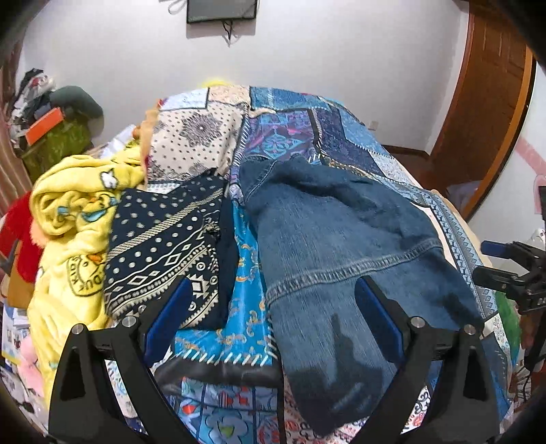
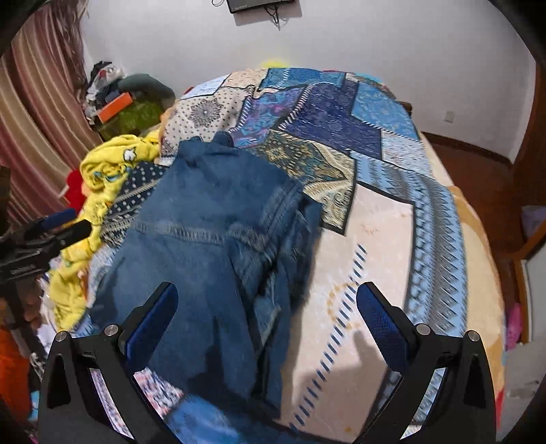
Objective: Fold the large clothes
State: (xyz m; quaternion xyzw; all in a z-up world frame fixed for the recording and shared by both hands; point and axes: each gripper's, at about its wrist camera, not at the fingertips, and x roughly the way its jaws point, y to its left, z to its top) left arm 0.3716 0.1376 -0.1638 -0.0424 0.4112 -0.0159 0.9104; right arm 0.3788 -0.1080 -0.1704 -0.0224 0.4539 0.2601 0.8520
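While the left tongs (image 1: pixel 273 307) hung wide open and empty above the bed (image 1: pixel 341 119), a denim garment (image 1: pixel 341 239) lay spread on the patchwork bedspread, its stitched hem running across the middle of the left wrist view and its near end draped toward the bed's front edge. One blue pad hovered over a dark patterned cloth (image 1: pixel 163 246), the other over the denim, neither touching fabric that could be made out. Just left of the denim lay that folded dark cloth with white dots and diamonds, and beyond it a heap of yellow blanket (image 1: pixel 75 211) with cartoon prints, a red item (image 1: pixel 17 232) at its far side. At the right edge the other tool (image 1: pixel 512 273) showed dark against the wall. A screen (image 1: pixel 221 10) hung on the white wall, with a wooden door (image 1: pixel 484 102) at right.

From the right wrist view, the right tongs (image 2: pixel 268 314) were likewise spread wide and held nothing. The denim (image 2: pixel 204 239) lay bunched on the left half of the bed, its right side doubled over in blurred folds, with bare bedspread (image 2: pixel 375 222) to its right. The yellow blanket (image 2: pixel 109 170) and dotted cloth (image 2: pixel 143 184) lay past it to the left, striped curtains (image 2: pixel 44 102) behind, and the left tool (image 2: pixel 44 232) at the left edge.
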